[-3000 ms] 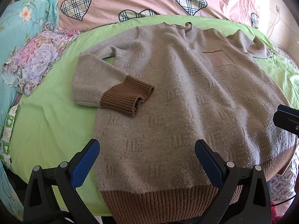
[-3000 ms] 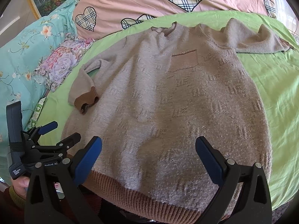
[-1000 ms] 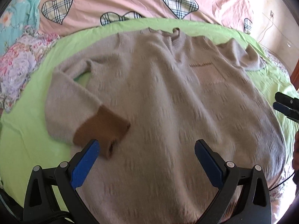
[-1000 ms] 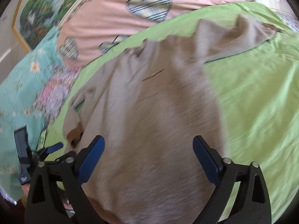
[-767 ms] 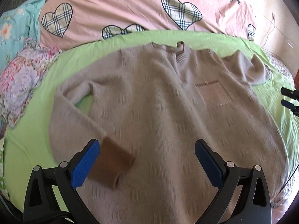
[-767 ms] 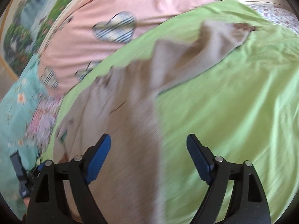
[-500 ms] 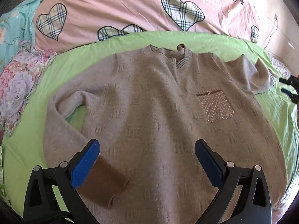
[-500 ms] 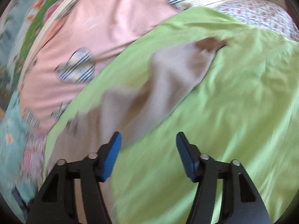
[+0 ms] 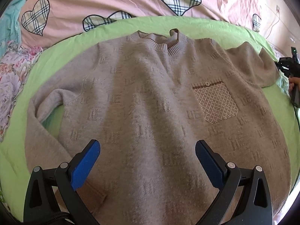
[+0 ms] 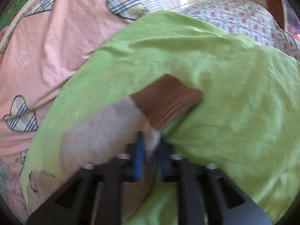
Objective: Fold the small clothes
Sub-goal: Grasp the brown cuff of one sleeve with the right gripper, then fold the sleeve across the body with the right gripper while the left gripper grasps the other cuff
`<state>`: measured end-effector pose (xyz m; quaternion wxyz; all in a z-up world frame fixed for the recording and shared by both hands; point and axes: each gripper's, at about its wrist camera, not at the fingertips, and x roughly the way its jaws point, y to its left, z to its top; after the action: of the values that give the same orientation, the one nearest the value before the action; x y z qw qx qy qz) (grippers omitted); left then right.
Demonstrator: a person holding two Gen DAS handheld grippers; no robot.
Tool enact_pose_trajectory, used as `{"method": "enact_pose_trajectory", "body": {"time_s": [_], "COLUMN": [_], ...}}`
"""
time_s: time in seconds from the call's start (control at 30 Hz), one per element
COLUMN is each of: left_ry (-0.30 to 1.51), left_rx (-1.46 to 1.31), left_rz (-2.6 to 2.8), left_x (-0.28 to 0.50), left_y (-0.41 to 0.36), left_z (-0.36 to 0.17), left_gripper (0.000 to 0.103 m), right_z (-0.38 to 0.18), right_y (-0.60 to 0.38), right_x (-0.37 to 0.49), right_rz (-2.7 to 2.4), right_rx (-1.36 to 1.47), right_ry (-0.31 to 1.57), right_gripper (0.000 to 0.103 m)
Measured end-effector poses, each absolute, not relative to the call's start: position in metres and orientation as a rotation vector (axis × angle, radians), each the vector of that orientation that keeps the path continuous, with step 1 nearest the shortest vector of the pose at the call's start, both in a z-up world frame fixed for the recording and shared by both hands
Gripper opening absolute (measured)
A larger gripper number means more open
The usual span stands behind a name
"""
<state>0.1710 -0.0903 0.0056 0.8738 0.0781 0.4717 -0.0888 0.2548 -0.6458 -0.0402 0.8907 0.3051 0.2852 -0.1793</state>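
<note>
Green sheet (image 10: 234,97) — blurred gripper (image 10: 150,150) on sleeve (image 10: 112,127)

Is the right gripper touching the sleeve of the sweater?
Touching. In the right wrist view the right gripper has its fingers closed on the grey sleeve, just behind the brown cuff.

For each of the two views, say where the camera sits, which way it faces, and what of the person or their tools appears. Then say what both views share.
Left wrist: above the sweater, facing its collar; open left hand-held gripper in front, right hand-held gripper at right edge.
Right wrist: low over the right sleeve, facing its brown cuff; jaws nearly closed on the sleeve.
Shared: sweater, green sheet.
</note>
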Motion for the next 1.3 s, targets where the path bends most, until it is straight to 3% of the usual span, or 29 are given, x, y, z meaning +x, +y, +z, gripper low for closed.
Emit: {"method": "enact_pose_trajectory", "body": {"time_s": [0.43, 0.9, 1.03, 1.1, 1.13, 1.3], "left_ry": [0.948, 0.918, 0.938, 0.959, 0.971, 1.046], "left_rx": [0.069, -0.089, -0.127, -0.151, -0.162, -0.241], "left_rz": [-0.200, -0.220, -0.262, -0.285, -0.298, -0.358], "left_x": [0.167, 0.185, 0.205, 0.219, 0.223, 0.262], "left_y": [-0.069, -0.001, 0.000, -0.006, -0.009, -0.032], "left_z": [0.017, 0.023, 0.013, 0.005, 0.001, -0.026], "left_gripper": [0.102, 0.102, 0.102, 0.102, 0.102, 0.102], "right_z": [0.020, -0.042, -0.063, -0.065, -0.064, -0.045], "right_y": [-0.442, -0.189, -0.172, -0.178, -0.183, -0.222], "right_x": [0.227, 0.311, 0.320, 0.315, 0.312, 0.289], "right_rz": [0.129, 0.591, 0.623, 0.613, 0.612, 0.556], "right_rx": [0.481, 0.471, 0.516, 0.545, 0.556, 0.567], "right_ry": [0.521, 0.733, 0.816, 0.814, 0.802, 0.718], "right_gripper": [0.007, 0.008, 0.018, 0.044, 0.048, 0.050]}}
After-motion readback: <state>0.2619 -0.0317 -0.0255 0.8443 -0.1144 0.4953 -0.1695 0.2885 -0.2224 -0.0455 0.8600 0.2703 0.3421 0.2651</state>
